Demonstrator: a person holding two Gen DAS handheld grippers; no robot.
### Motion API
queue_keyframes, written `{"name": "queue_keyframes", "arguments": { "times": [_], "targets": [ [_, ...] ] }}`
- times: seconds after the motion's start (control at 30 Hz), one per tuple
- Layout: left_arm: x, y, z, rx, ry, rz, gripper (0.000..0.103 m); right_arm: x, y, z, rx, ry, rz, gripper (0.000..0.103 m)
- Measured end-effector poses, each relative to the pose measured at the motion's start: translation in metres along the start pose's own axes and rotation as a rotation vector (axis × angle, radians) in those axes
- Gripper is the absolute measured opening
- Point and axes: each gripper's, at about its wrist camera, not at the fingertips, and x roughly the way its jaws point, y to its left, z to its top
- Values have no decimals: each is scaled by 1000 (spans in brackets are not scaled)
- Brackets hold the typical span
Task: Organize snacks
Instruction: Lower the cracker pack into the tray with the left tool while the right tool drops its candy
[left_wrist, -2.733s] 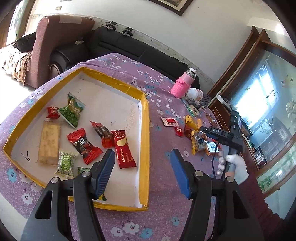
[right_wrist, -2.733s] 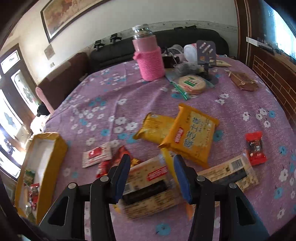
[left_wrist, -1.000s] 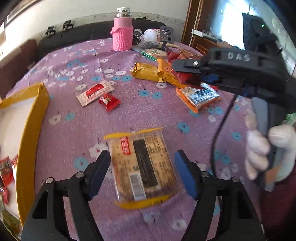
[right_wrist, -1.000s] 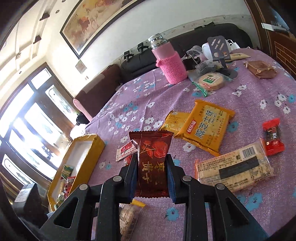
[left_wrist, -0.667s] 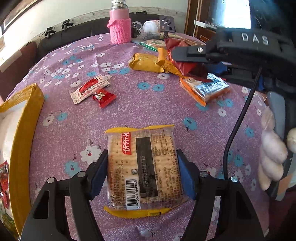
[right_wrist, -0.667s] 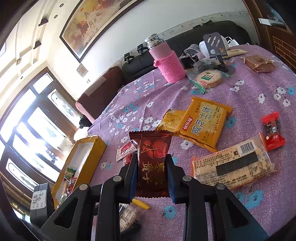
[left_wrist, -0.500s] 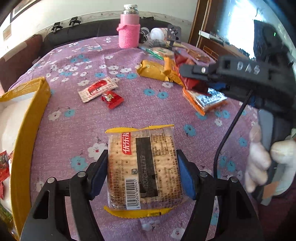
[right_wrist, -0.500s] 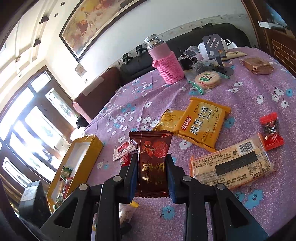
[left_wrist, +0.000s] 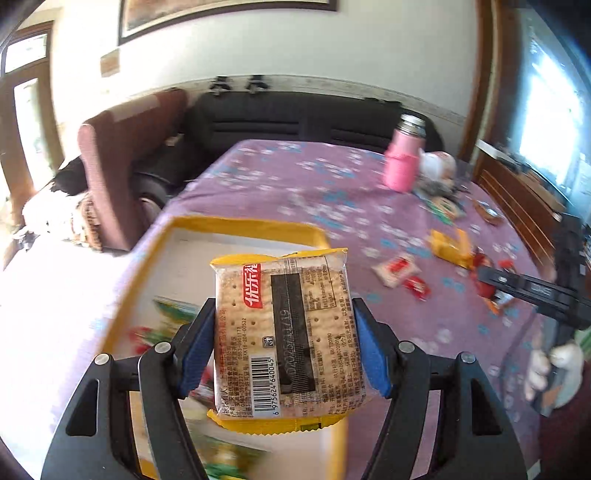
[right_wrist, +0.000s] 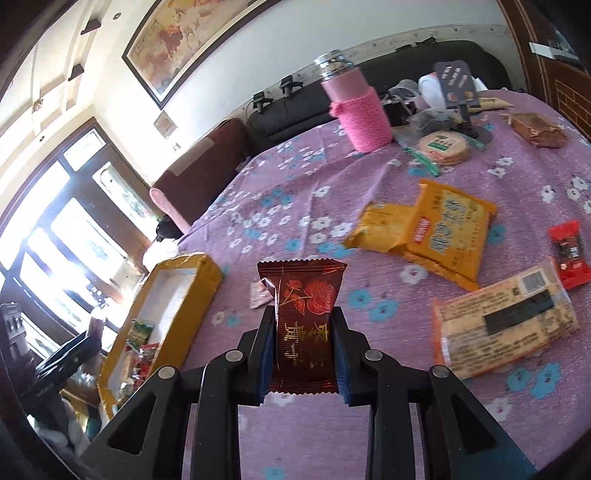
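Observation:
My left gripper (left_wrist: 284, 347) is shut on a clear cracker pack with yellow ends (left_wrist: 284, 332), held in the air over the yellow-rimmed box (left_wrist: 240, 225). Several small wrapped snacks lie blurred inside the box. My right gripper (right_wrist: 303, 345) is shut on a dark red rose-printed packet (right_wrist: 304, 317), raised above the purple flowered tablecloth (right_wrist: 295, 177). In the right wrist view the yellow-rimmed box (right_wrist: 184, 295) sits at the left, with the left gripper's black body beside it.
On the cloth lie a second cracker pack (right_wrist: 506, 325), two yellow packs (right_wrist: 443, 232), a red candy (right_wrist: 569, 254), a white-and-red sachet (left_wrist: 397, 267). A pink-sleeved flask (right_wrist: 358, 110), a phone stand and wrapped items stand at the back. Sofas border the table.
My left gripper has lifted the cracker pack off the cloth and swung it left, over the yellow-rimmed box. The right gripper, still holding the dark red packet, drifted slightly.

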Motion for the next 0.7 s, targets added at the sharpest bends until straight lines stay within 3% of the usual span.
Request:
{"name": "queue_keyframes", "arguments": {
  "times": [0.1, 0.2, 0.27, 0.43, 0.7],
  "targets": [
    [13, 39, 9, -76, 22, 16, 69, 13, 53, 10, -46, 36, 74, 28],
    [36, 70, 12, -179, 66, -50, 69, 36, 107, 15, -91, 93, 132, 28],
    [55, 85, 11, -234, 94, -54, 69, 61, 137, 14, -110, 150, 149, 28],
    [94, 108, 9, -319, 150, -80, 69, 135, 188, -7, -184, 278, 70, 27],
    [120, 110, 10, -332, 206, -102, 69, 196, 205, -33, -263, 350, -57, 28]
  ]
}}
